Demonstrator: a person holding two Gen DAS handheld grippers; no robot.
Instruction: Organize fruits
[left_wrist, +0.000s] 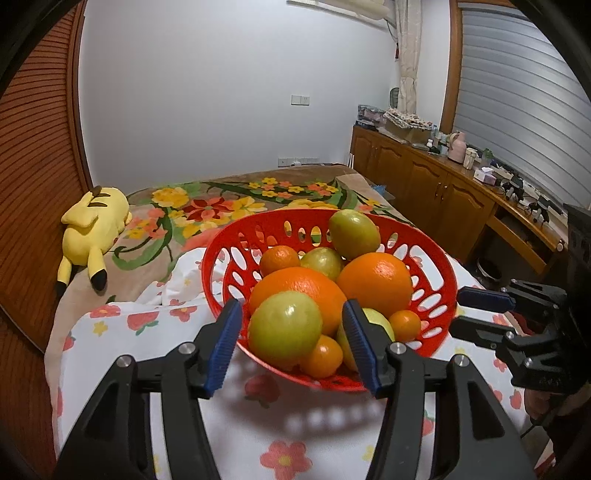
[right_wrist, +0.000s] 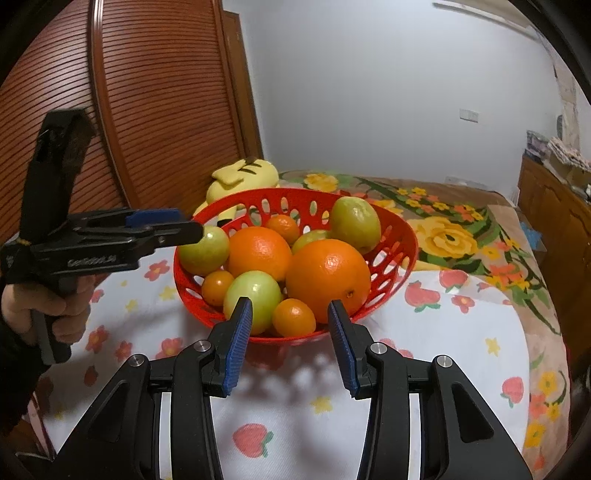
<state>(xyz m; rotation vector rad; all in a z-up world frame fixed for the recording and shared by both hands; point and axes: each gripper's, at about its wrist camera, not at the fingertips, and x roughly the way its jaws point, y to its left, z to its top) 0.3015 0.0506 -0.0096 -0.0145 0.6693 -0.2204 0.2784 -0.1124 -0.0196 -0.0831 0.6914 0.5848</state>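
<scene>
A red perforated basket (left_wrist: 221, 254) (right_wrist: 399, 236) sits on a white strawberry-print cloth on the bed. It holds two large oranges (left_wrist: 375, 282) (right_wrist: 327, 278), several green fruits (left_wrist: 284, 328) (right_wrist: 253, 295) and several small orange fruits (left_wrist: 321, 356) (right_wrist: 293, 317). My left gripper (left_wrist: 291, 343) is open, its blue pads either side of the front green fruit at the basket's near rim, touching nothing. My right gripper (right_wrist: 290, 339) is open, just short of the basket's near rim. Each gripper also shows in the other's view: the right (left_wrist: 476, 314), the left (right_wrist: 184, 225).
A yellow plush toy (left_wrist: 94, 225) (right_wrist: 243, 175) lies behind the basket by the wooden slatted wall (left_wrist: 37, 177). A floral blanket (left_wrist: 221, 206) covers the bed beyond. A wooden cabinet (left_wrist: 443, 184) with clutter runs along the right wall.
</scene>
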